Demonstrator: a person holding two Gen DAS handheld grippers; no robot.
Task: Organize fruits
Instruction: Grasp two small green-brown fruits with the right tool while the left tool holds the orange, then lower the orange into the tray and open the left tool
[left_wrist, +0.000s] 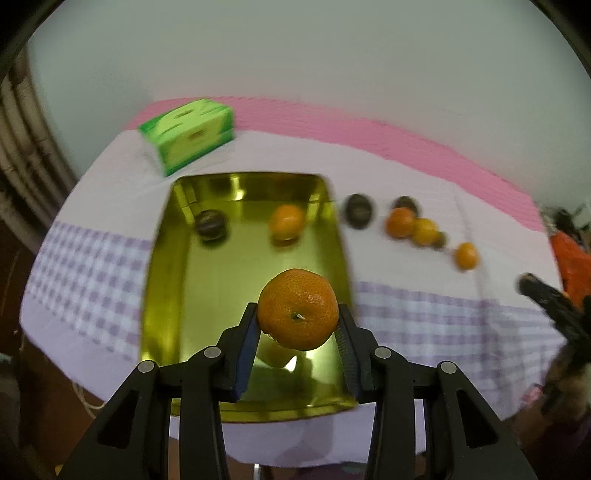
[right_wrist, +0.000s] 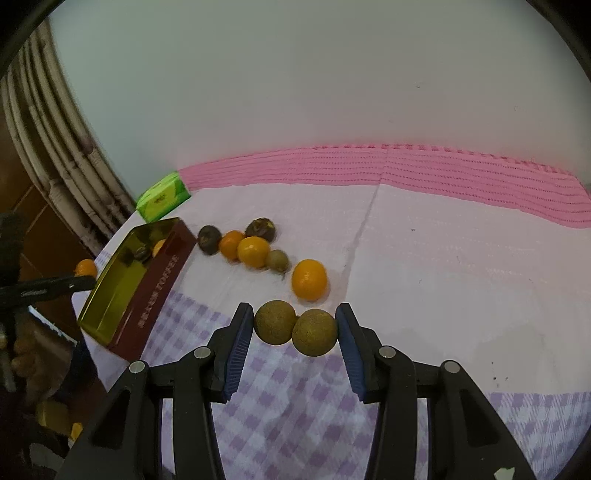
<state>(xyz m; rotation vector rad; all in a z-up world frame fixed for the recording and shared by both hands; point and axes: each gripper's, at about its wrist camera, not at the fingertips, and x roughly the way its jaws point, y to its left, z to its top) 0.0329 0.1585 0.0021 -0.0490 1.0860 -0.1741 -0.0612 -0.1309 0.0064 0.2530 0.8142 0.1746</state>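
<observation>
The left gripper (left_wrist: 297, 317) clamps a mandarin (left_wrist: 297, 309) above the gold tin's (left_wrist: 162, 295) near end. The right gripper (right_wrist: 295, 328) pinches two brown fruits (right_wrist: 295, 328) side by side over the checked cloth (right_wrist: 295, 406), with loose fruit (right_wrist: 258, 251) clustered farther off, right of the tin.

gold tin (left_wrist: 162, 295) near half bare, fruit cluster (right_wrist: 255, 247) beside (right)

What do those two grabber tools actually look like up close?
Both look alike. The left gripper and right gripper are matte black plastic, built from angular linked bars with triangular cut-outs, joined by round silver pins. The jaws carry blue ribbed pads. No cables or sleeves show.
</observation>
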